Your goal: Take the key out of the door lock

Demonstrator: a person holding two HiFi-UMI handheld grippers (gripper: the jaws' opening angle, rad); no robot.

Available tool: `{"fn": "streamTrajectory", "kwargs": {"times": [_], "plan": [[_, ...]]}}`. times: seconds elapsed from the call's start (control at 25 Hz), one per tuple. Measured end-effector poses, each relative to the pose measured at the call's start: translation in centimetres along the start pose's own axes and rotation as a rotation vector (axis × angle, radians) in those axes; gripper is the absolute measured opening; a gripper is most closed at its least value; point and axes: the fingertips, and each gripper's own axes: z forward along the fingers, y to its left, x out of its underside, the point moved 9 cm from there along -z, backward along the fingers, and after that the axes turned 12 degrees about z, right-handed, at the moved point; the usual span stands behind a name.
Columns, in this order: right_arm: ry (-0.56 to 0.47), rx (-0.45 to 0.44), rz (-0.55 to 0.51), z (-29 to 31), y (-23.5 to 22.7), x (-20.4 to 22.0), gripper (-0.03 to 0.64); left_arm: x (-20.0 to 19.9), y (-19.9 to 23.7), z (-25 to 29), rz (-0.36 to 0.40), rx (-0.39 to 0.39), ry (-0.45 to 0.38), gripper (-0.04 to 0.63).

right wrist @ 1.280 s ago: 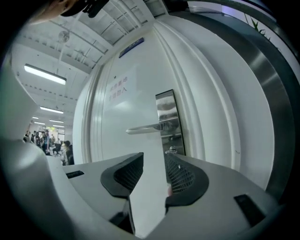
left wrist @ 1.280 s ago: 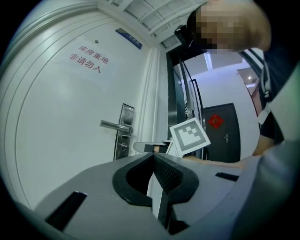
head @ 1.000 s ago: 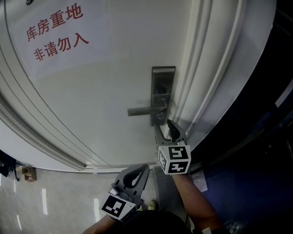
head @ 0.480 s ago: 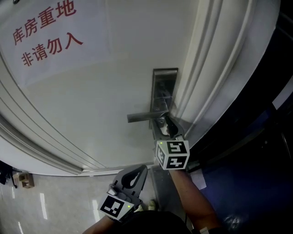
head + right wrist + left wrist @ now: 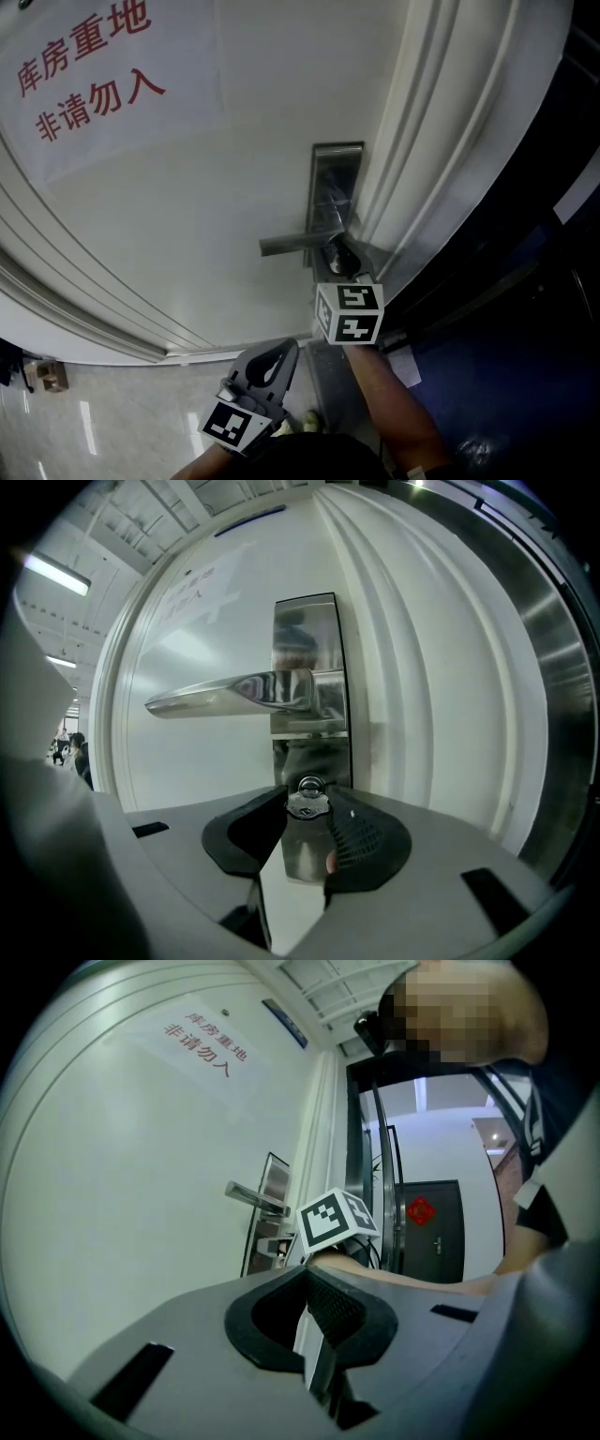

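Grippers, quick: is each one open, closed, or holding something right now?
Left gripper: closed, empty.
Right gripper: jaws have just been closing, now gripping the small silver metal key in the steel door lock plate.

A sign (image 5: pixel 103 75) sits on the door (image 5: pixel 234 206), up and to the left. The lock plate (image 5: pixel 336 169) lies at the door's right edge, just beside the frame (image 5: pixel 422 141). The handle (image 5: pixel 291 244) runs left from the plate. The key (image 5: pixel 307 799) sticks out of the plate below the handle, between the jaws of the right tongs (image 5: pixel 337 261), which have just been closing. The left tongs (image 5: pixel 278 352) are lower and further left, apart from the door, above the floor (image 5: pixel 122 403).
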Motion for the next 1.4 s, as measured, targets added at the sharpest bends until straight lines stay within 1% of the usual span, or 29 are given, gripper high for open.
{"fn": "streamTrajectory", "kwargs": {"times": [0.48, 0.84, 1.2, 1.4], "plan": [[-0.013, 0.034, -0.022, -0.7, 0.4, 0.2, 0.135, -0.2, 0.0, -0.4, 0.002, -0.004, -0.006, 0.006], [-0.004, 0.034, -0.018, -1.6, 0.4, 0.4, 0.135, -0.4, -0.7, -0.4, 0.007, -0.002, -0.013, 0.006], [0.018, 0.025, -0.014, -2.8, 0.3, 0.8, 0.135, -0.6, -1.6, -0.6, 0.013, 0.007, -0.017, 0.006], [0.039, -0.017, 0.008, -4.6, 0.1, 1.1, 0.135, -0.8, -2.1, -0.9, 0.016, 0.003, -0.02, 0.006]]}}
